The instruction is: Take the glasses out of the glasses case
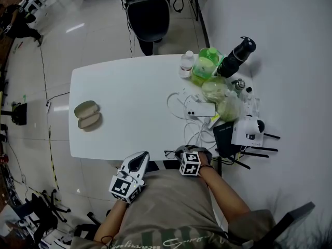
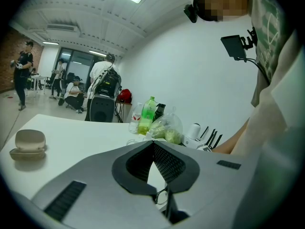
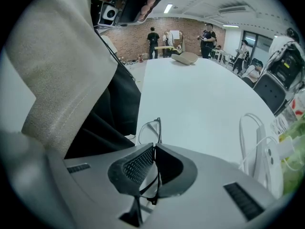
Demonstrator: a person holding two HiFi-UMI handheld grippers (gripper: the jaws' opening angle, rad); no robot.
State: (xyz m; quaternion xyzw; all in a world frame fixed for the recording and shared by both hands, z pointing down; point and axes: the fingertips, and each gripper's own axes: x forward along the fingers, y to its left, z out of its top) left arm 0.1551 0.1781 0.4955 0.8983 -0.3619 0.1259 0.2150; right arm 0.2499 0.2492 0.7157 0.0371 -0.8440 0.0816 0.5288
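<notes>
The beige glasses case (image 1: 87, 114) lies open and empty at the table's left side; it also shows small in the left gripper view (image 2: 29, 144) and far off in the right gripper view (image 3: 185, 57). Thin black-framed glasses (image 1: 169, 153) hang at the table's front edge, and my right gripper (image 1: 179, 151) is shut on their frame. In the right gripper view one lens (image 3: 149, 130) sticks up past the closed jaws of the right gripper (image 3: 154, 146). My left gripper (image 1: 142, 155) sits just left of them, shut (image 2: 153, 142) with nothing between its tips; the glasses (image 2: 162, 195) show below.
At the table's right lie a white phone (image 1: 201, 109), white cables (image 1: 179, 102), green bottles (image 1: 206, 62), a black flask (image 1: 237, 55), a plastic bag (image 1: 220, 95) and a white router (image 1: 248, 130). A black chair (image 1: 148, 15) stands behind the table. People stand far off in the room.
</notes>
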